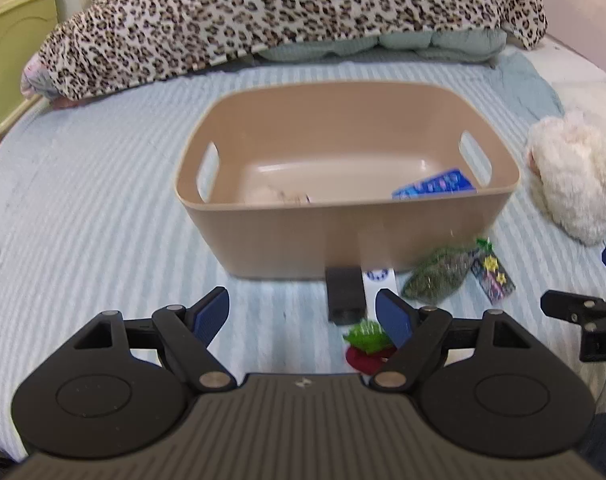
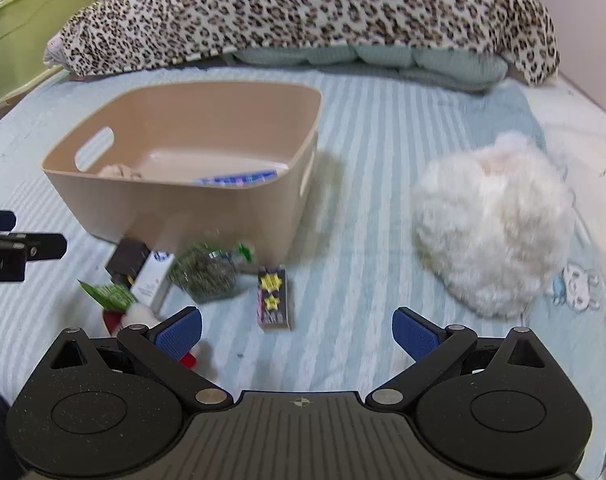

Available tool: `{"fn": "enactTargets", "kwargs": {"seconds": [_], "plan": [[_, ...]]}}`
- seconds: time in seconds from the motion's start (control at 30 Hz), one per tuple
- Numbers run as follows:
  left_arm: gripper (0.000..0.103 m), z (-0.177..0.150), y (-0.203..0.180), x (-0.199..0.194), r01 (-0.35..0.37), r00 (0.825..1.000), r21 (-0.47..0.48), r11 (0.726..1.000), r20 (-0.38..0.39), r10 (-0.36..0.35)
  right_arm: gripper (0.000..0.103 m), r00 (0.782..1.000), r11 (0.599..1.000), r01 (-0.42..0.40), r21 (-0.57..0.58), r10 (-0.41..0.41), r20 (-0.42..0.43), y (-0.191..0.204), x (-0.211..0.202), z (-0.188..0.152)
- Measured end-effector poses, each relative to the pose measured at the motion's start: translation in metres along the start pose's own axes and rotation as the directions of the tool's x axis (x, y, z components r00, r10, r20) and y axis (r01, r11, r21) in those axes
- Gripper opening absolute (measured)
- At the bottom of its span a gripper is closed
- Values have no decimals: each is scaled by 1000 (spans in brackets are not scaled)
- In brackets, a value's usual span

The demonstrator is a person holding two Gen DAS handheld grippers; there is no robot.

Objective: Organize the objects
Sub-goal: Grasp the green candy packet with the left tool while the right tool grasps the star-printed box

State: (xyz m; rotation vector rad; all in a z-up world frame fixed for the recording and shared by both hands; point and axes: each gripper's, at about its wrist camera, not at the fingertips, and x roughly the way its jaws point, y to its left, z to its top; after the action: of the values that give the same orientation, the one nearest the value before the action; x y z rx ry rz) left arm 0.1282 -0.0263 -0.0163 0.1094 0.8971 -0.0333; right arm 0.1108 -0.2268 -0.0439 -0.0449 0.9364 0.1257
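A tan plastic bin (image 1: pixel 303 240) (image 2: pixel 175 216) stands on the bed and holds a blue packet (image 1: pixel 435 185) (image 2: pixel 239 179) and a pale crumpled item (image 1: pixel 279 196). In front of it lie a black box (image 1: pixel 345 294) (image 2: pixel 127 258), a white box (image 1: pixel 379 280) (image 2: pixel 153 280), a green glittery pouch (image 1: pixel 437 274) (image 2: pixel 207 274), a dark star-printed pack (image 1: pixel 493 276) (image 2: pixel 274 298) and a red-and-green strawberry toy (image 1: pixel 367 344) (image 2: pixel 115 304). My left gripper (image 1: pixel 303 314) is open and empty, just before the black box. My right gripper (image 2: pixel 297 334) is open and empty, right of the star pack.
A fluffy white plush (image 2: pixel 491 224) (image 1: pixel 575 176) lies to the right of the bin. A leopard-print blanket (image 1: pixel 287 12) over teal pillows (image 2: pixel 363 58) fills the back of the bed. A green cabinet (image 1: pixel 15 40) stands at the left.
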Motion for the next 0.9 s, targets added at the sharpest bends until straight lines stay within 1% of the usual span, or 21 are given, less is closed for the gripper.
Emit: {"fn": "enactTargets", "kwargs": {"seconds": [0.17,0.27,0.37,0.53,0.63,0.7,0.77,0.83,0.9], "plan": [[81,-7,-3,16,28,999,-19,999,-29,-28,103,999,1000,-6,-4,6,-45,0,20,-8],[81,-4,-4,25,56,997,-34,998,-43,-57,103,998,1000,-3,-30,1,-62,2,33,-10],[81,-2,-9,35,63,996,-25,998,-57,-64,101,997,999,-7,-46,3,-74,3,46,-11],[81,-5,-14,51,31,995,-4,1000,-96,-31,96,997,999,-18,-39,15,-75,0,65,-12],[80,-11,-13,57,65,991,-6,998,-118,-65,90,996,999,-42,-34,39,-85,1,72,-11],[80,-14,-12,60,84,988,-9,996,-132,-84,90,998,998,-44,-43,42,-54,3,72,-8],[75,-16,-12,61,82,988,-5,997,-134,-82,89,999,997,-26,-74,24,-29,7,75,-7],[67,-16,-12,62,89,987,-4,996,-135,-88,83,999,995,-19,-96,16,-41,10,82,-7],[63,-15,-10,61,110,984,-9,994,-138,-111,74,998,995,-29,-96,24,-59,13,87,-7]]}}
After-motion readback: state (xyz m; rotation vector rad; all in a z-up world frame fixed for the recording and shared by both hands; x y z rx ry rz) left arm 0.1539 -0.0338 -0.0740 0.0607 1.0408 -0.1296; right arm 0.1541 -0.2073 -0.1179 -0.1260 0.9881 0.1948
